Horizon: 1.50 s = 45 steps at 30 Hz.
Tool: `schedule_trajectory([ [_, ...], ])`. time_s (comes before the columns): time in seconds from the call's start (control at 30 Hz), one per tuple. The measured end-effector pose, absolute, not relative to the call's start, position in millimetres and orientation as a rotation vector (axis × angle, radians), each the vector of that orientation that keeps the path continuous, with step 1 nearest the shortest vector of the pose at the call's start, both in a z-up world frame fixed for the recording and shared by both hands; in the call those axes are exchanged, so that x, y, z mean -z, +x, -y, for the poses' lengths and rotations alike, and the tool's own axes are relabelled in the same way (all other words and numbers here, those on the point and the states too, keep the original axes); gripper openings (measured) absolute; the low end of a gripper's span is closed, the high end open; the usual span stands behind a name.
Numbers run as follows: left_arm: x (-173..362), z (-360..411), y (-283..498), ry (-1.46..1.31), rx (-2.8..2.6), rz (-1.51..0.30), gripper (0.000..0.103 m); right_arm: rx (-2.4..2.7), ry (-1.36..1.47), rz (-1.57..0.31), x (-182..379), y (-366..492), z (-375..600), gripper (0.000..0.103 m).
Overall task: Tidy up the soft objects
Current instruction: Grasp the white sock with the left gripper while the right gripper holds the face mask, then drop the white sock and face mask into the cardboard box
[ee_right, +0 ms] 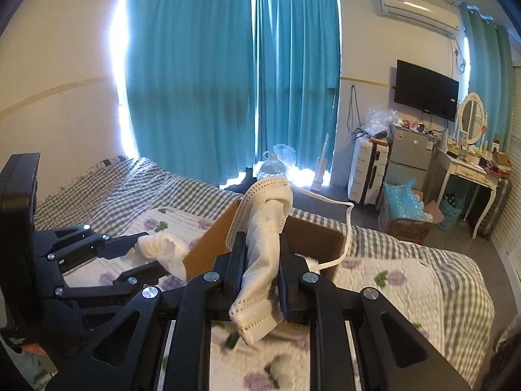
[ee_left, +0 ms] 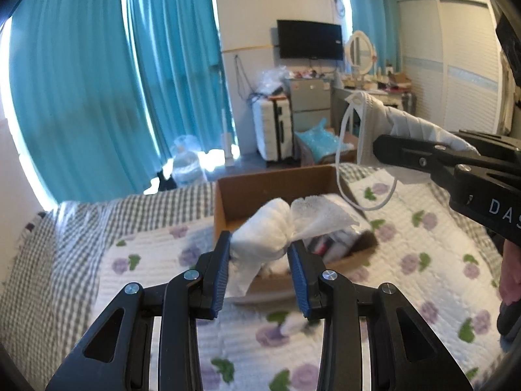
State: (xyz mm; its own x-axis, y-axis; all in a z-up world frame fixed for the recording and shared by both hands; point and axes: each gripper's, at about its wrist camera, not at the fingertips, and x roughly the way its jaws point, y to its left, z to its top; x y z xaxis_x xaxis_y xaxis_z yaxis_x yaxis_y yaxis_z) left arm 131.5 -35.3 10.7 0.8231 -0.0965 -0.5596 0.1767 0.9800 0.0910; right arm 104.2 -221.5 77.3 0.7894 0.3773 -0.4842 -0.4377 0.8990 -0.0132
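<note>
Over a bed spread with a floral quilt (ee_left: 407,215), two hand-held grippers hang above an open cardboard box (ee_left: 247,192), each carrying a soft white item.

To the left of the box, as the right wrist view shows it, the left gripper (ee_left: 259,254) is clamped narrowly around a white cloth bundle (ee_left: 260,234), knotted or twisted at its middle, with a loose flap drooping below the pads toward the box's near wall. The bundle looks crumpled and gauzy and is slightly blurred.

Above the box and to its right, the right gripper (ee_right: 260,260) is pinched fully closed on a white face mask (ee_right: 263,228), folded lengthwise into a pleated strip. One elastic ear loop (ee_left: 345,150) hangs free and dangles down toward the box's far right corner.

The likely trouble lies in those loose ends. The trailing loop could snag on the box rim or on a jaw at release, dragging the mask out again. The bundle is held only across its narrow waist, so it may slip or unravel if jolted. The box already holds other items, too blurred to name, which leaves little room for a clean drop.
</note>
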Motion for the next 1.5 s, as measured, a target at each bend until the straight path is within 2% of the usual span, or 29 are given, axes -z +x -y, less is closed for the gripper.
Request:
schedule_trajectory([
  [0.3,25.6,36.2,210.4,0.127,0.151,-0.613,0.034,-0.44,-0.108,-0.57,-33.9,199.7,208.0,0.016],
  [0.47,45.4,39.7,234.3,0.144,0.154,-0.612,0.038,-0.446,-0.098,-0.607,-7.6,243.7,203.5,0.016],
  [0.5,48.3,41.1,235.3,0.159,0.152,-0.609,0.04,-0.45,-0.103,-0.615,-2.9,250.8,201.2,0.016],
  [0.57,53.4,42.6,236.1,0.18,0.136,-0.605,0.06,-0.458,-0.1,-0.624,4.1,261.7,200.1,0.016],
  [0.63,55.5,41.1,234.8,0.187,0.115,-0.595,0.073,-0.461,-0.091,-0.634,12.4,269.5,197.2,0.016],
  [0.67,54.7,40.0,233.1,0.189,0.111,-0.587,0.076,-0.465,-0.086,-0.637,14.7,272.1,197.1,0.021],
  [0.73,52.3,36.8,229.3,0.186,0.12,-0.58,0.078,-0.476,-0.075,-0.649,19.6,275.7,196.5,0.04],
  [0.77,49.7,35.3,226.9,0.183,0.123,-0.576,0.078,-0.449,-0.078,-0.645,20.9,276.6,196.7,0.059],
  [0.8,47.3,34.8,225.3,0.18,0.123,-0.574,0.078,-0.433,-0.077,-0.64,20.5,275.6,199.0,0.066],
  [0.93,30.0,29.4,210.2,0.17,0.125,-0.557,0.078,-0.409,-0.023,-0.615,8.5,270.8,210.7,0.067],
  [1.07,7.3,24.7,186.2,0.154,0.125,-0.538,0.078,-0.378,0.003,-0.585,-15.7,254.1,224.1,0.08],
  [1.13,-3.9,21.7,172.8,0.145,0.124,-0.53,0.079,-0.377,0.006,-0.572,-31.4,240.3,229.2,0.081],
  [1.27,-27.1,18.6,143.5,0.133,0.114,-0.502,0.087,-0.36,-0.024,-0.522,-72.2,203.3,235.7,0.086],
  [1.43,-48.1,14.1,107.6,0.129,0.116,-0.483,0.088,-0.354,-0.049,-0.475,-114.8,153.9,243.4,0.087],
  [1.5,-53.0,12.9,96.7,0.127,0.115,-0.479,0.089,-0.35,-0.061,-0.464,-125.5,135.8,245.8,0.093],
])
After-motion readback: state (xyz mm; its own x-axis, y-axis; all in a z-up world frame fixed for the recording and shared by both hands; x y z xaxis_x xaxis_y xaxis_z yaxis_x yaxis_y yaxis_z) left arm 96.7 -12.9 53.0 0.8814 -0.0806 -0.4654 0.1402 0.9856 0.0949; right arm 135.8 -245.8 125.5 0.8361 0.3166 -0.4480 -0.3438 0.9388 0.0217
